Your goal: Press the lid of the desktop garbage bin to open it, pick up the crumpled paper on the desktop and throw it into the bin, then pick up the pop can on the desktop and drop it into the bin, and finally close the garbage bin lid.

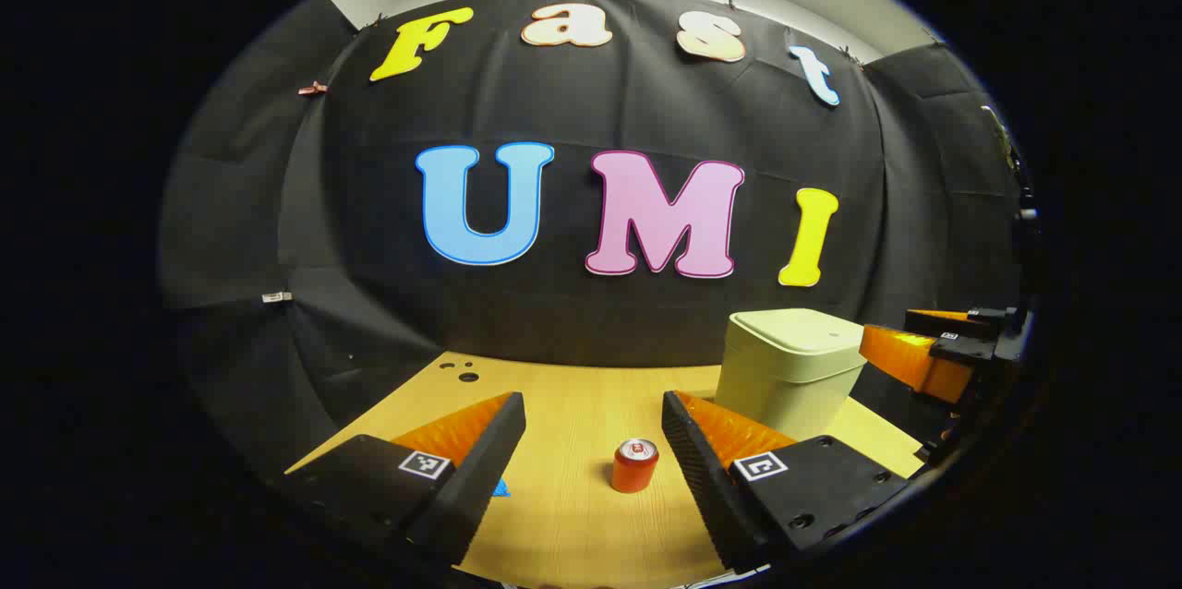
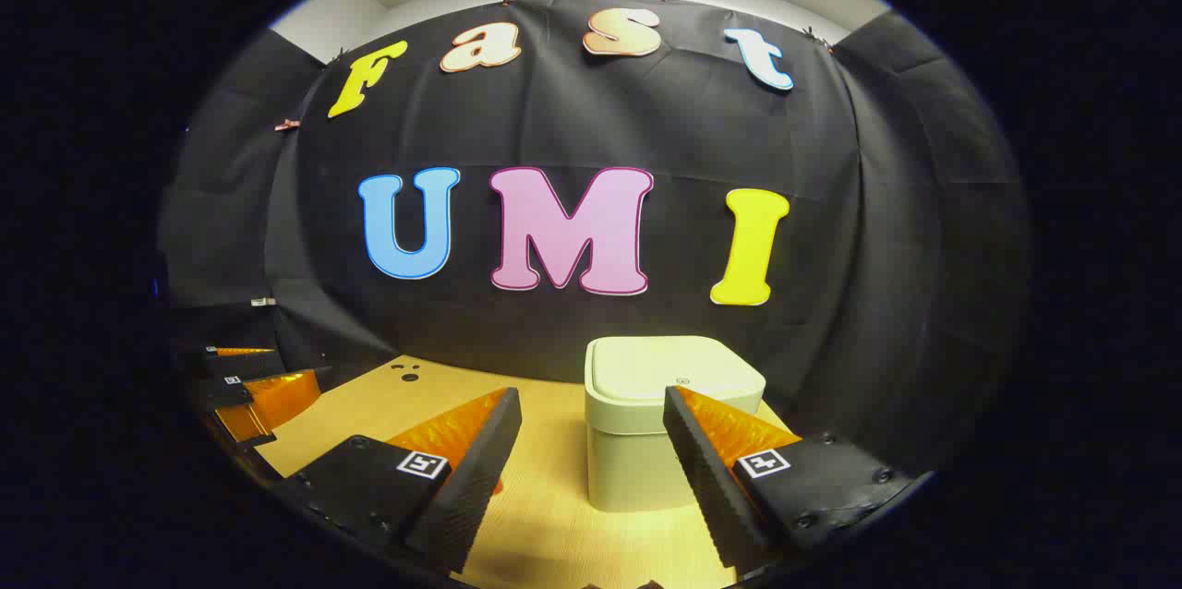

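Note:
A red pop can (image 1: 635, 465) stands upright on the wooden table (image 1: 572, 515), ahead of my left gripper (image 1: 593, 404) and between the lines of its fingers. That gripper is open and holds nothing. The cream desktop bin (image 1: 790, 367) stands to the can's right with its lid (image 1: 796, 329) down. In the right gripper view the bin (image 2: 637, 460) stands just ahead, its flat lid (image 2: 674, 366) shut. My right gripper (image 2: 591, 400) hangs open and empty in front of the bin, its right finger (image 2: 702, 441) overlapping the bin's front corner.
The right gripper (image 1: 923, 354) shows at the right edge of the left gripper view, beside the bin. The left gripper (image 2: 254, 386) shows far left in the right gripper view. Small holes (image 1: 462, 372) mark the table's far left corner. A small blue mark (image 1: 500, 487) lies by the left finger.

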The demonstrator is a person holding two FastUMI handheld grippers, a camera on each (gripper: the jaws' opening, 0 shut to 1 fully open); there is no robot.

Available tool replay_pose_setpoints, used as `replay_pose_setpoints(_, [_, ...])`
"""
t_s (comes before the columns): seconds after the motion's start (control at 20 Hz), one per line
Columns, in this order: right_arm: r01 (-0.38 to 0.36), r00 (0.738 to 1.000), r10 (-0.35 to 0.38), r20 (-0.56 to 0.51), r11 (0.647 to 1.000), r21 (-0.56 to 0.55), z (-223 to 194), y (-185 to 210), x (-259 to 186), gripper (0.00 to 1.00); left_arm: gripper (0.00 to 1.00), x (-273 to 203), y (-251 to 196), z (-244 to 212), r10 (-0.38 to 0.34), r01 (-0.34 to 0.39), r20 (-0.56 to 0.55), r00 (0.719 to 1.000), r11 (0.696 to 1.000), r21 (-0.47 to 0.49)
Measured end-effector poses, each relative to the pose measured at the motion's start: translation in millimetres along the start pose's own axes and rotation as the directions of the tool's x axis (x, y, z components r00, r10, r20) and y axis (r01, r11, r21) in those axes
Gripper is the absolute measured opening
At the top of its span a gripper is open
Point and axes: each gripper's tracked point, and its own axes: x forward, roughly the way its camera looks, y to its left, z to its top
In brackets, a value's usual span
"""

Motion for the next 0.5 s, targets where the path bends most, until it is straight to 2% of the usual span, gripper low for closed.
replay_pose_setpoints(0.5, [0.034,0.999,-0.034,-0.020,0.999,0.010,-11.8,-31.4,6.2,0.98,0.95,14.5,-22.0,-14.0,-0.009,0.009,-0.026,1.000,1.000,0.010])
